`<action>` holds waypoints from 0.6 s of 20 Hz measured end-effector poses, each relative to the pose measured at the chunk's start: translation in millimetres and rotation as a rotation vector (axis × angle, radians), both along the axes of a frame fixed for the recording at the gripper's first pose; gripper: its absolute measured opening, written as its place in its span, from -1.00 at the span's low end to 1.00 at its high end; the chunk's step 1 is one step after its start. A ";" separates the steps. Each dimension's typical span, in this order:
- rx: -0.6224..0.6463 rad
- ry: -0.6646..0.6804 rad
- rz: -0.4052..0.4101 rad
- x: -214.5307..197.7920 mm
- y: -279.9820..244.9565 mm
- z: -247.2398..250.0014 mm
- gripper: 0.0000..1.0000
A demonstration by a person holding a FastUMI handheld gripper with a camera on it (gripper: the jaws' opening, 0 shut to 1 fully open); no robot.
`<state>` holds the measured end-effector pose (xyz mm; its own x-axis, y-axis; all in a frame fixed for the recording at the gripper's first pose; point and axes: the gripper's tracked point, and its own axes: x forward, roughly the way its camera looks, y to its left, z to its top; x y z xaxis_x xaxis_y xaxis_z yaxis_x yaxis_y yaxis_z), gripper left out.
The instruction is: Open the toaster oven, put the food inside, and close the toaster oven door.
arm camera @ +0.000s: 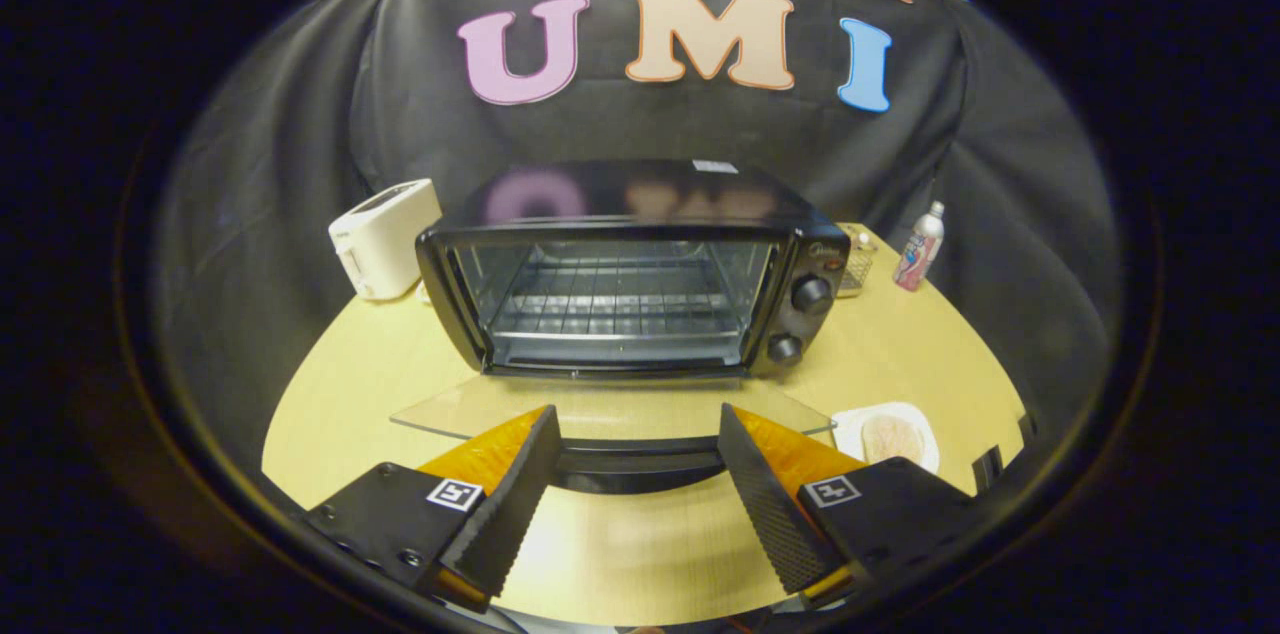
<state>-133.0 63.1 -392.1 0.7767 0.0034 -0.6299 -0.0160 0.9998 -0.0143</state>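
Note:
A black toaster oven (640, 274) stands on the wooden table (350, 394) ahead of me, its wire rack bare inside. Its glass door (600, 409) lies folded down flat toward me, and the door's black handle (640, 462) sits between my fingertips. My gripper (640, 424) is open, its fingers apart on either side of the handle without pressing on it. The food, a pale round slice on a white plate (888, 434), rests on the table just right of my right finger.
A white pop-up toaster (383, 236) stands left of the oven. A small bottle (920, 246) stands at the back right, with a small object (858, 264) beside the oven's right side. The table's curved edge runs close on both sides.

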 end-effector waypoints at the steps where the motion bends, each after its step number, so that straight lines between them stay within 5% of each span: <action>1: 0.002 0.014 -0.002 -4.2 -0.4 -6.0 1.00; 12: -0.008 0.178 -0.019 -33.6 -6.2 -70.9 1.00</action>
